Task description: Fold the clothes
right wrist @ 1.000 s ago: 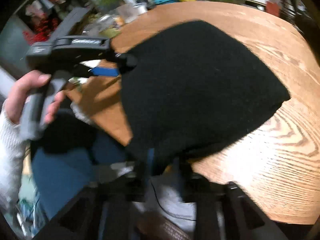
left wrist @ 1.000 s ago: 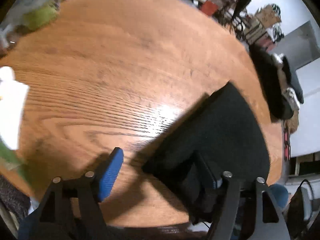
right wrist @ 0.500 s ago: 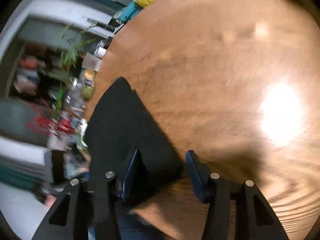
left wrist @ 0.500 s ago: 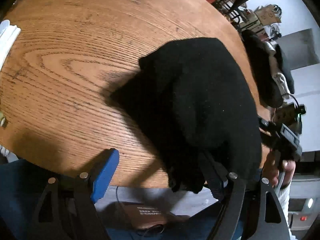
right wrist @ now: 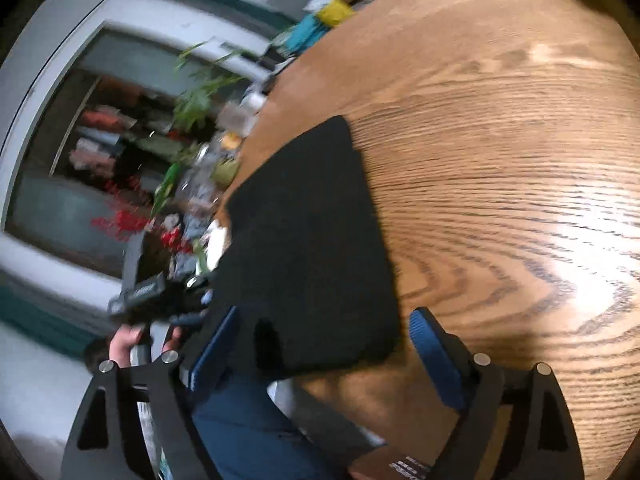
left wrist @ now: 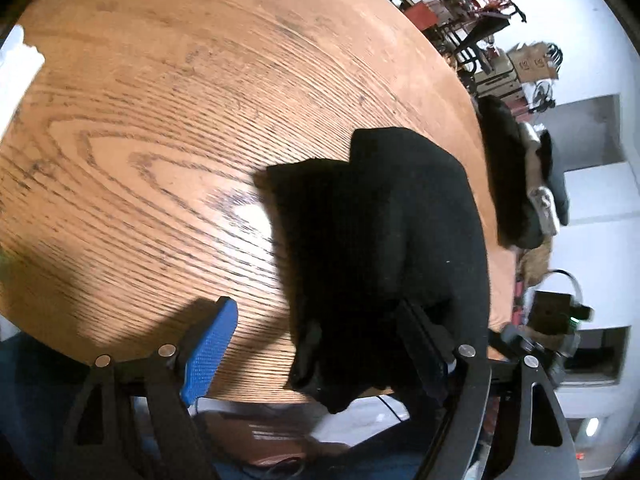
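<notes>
A black garment (right wrist: 308,240) is lying folded at the near edge of the round wooden counter (right wrist: 500,160), while the right gripper (right wrist: 326,350), jaws just opening, is letting it settle and the left gripper (left wrist: 320,354) is straddling its corner with jaws released.

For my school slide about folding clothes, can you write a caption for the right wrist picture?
Right gripper, jaws just opened, over the black garment on the wooden table.

A black garment (left wrist: 392,240) lies on the wooden table (left wrist: 160,140).
</notes>
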